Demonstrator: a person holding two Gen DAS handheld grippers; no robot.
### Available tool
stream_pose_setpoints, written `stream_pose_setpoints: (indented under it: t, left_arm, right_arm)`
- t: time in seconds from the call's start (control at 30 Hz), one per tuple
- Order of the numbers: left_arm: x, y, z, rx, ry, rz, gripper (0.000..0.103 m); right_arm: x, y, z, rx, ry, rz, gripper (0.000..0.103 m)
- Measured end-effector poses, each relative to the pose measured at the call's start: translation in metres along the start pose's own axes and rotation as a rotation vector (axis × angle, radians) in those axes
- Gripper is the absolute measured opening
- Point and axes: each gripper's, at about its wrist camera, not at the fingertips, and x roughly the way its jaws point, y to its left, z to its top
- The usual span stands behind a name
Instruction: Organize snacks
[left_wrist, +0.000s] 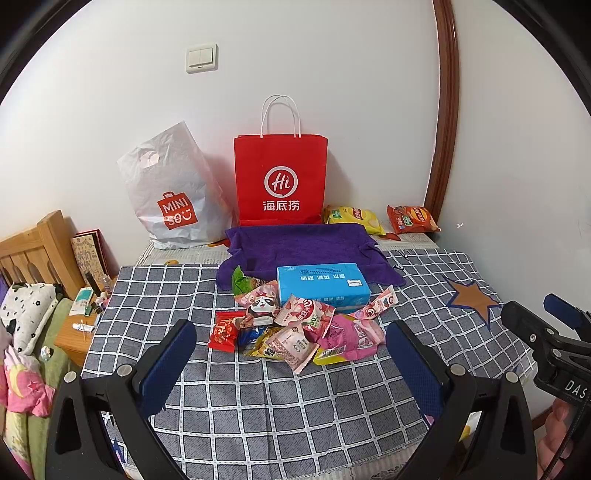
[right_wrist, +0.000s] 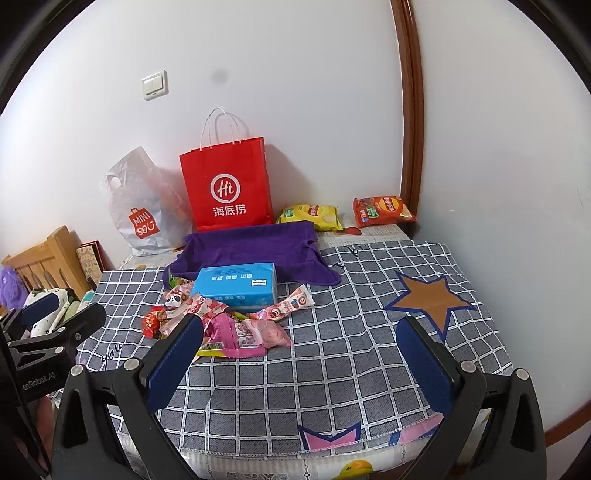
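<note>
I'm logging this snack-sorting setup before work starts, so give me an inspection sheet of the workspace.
Surface: checked tablecloth with star patches, over a table.
Job's things: snack pile in front of the blue tissue pack; yellow chip bag and orange chip bag by the wall.
Clutter: purple towel, red paper bag, white plastic bag.
Grippers: left gripper open, empty; right gripper open, empty.
Cables: nothing seen.
Surroundings: wall switch, wooden bed frame, bedding at left.
</note>
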Motion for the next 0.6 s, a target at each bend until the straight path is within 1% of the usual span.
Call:
stream_pose_setpoints:
  t: [0.6]
  left_arm:
    - [-0.0008,-0.0006,0.0009,-0.002,-0.002,-0.003,0.103]
  right_arm:
    - [-0.0027,0.0008,-0.0014,-0.004,-0.006,0.008,0.103]
